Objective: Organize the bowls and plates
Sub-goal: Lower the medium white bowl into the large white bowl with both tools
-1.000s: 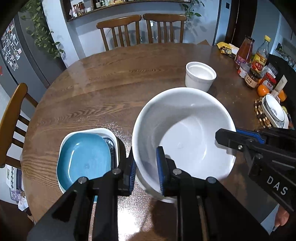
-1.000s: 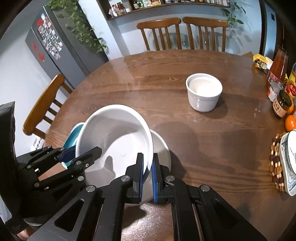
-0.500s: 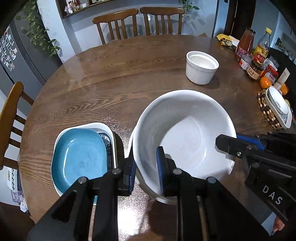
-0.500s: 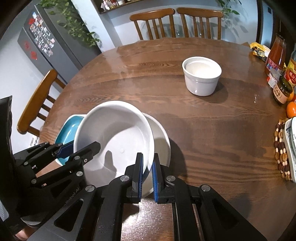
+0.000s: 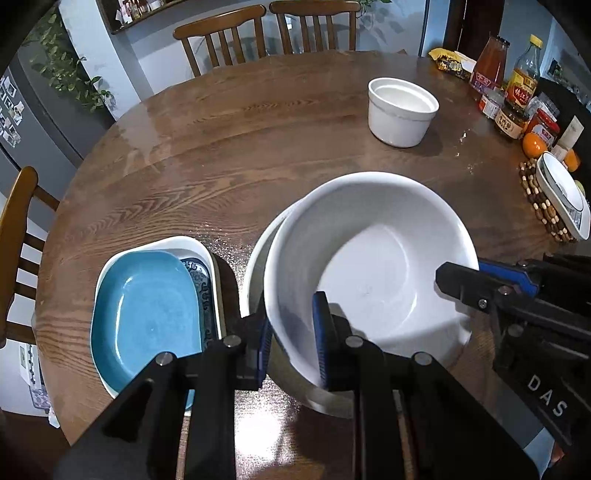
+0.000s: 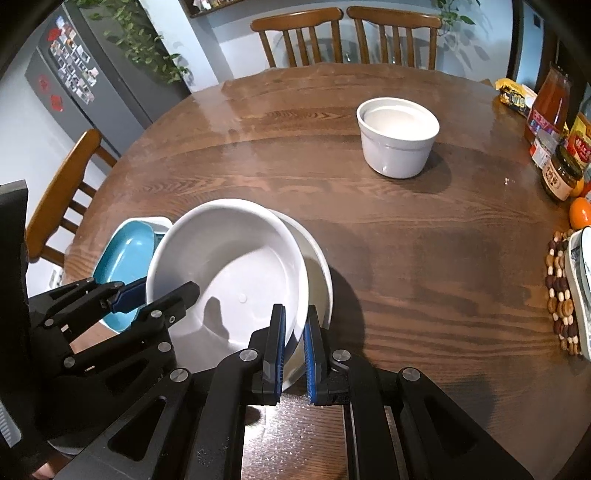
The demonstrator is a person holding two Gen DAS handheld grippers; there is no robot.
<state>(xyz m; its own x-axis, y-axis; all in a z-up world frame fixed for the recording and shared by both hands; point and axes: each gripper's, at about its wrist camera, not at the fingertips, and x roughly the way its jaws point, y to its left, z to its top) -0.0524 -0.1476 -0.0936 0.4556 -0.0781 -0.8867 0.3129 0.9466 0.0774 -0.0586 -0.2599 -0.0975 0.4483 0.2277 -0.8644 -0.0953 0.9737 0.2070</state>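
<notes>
A large white bowl point(image 5: 369, 258) hangs low over the rim of a second white bowl point(image 5: 255, 266) on the table, slightly offset from it; whether they touch I cannot tell. My left gripper point(image 5: 291, 325) is shut on the large bowl's near left rim. My right gripper point(image 6: 294, 317) is shut on its opposite rim, and it shows in the left wrist view as the right gripper point(image 5: 458, 277). From the right wrist, the large bowl point(image 6: 229, 266) covers most of the lower bowl point(image 6: 319, 266). A blue plate point(image 5: 147, 310) lies in a white rectangular dish point(image 5: 207, 251) to the left. A small white bowl point(image 5: 400, 110) stands far right.
Bottles and jars point(image 5: 517, 99), oranges point(image 5: 533, 144) and a dish on a beaded mat point(image 5: 546, 206) crowd the table's right edge. Wooden chairs point(image 5: 266, 33) stand at the far side and one chair point(image 6: 66, 192) at the left. The round table's wood point(image 5: 277, 147) lies bare in the middle.
Both grippers have sunk a little with the large white bowl, bringing it down toward the white bowl beneath, whose rim now shows at its side. Both grips are unchanged.
</notes>
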